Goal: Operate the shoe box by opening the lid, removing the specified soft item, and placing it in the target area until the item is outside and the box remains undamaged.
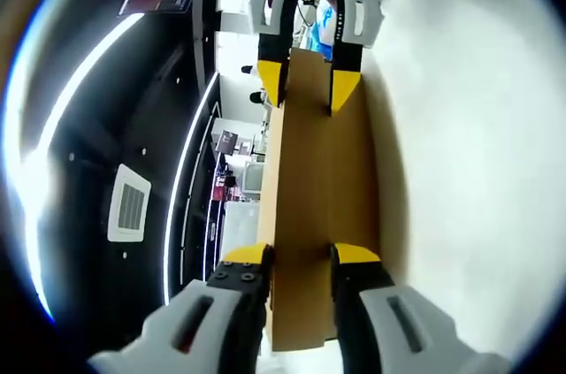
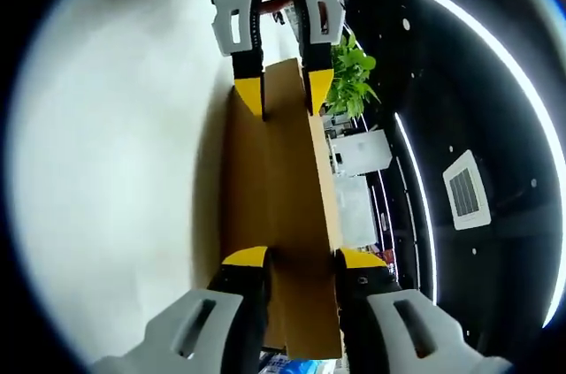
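Both grippers clamp one cardboard lid from opposite ends.
The left gripper (image 1: 299, 255) pinches the brown shoe box lid (image 1: 320, 206) at its near edge; the right gripper (image 2: 299, 257) grips the far end, lid raised over the white worktop (image 1: 478, 144).

A showroom or office-like hall: black ceiling with curved white light strips (image 2: 460, 25), a square white air vent (image 1: 129, 206), a green potted plant (image 2: 351, 82), white counters (image 2: 361, 151).
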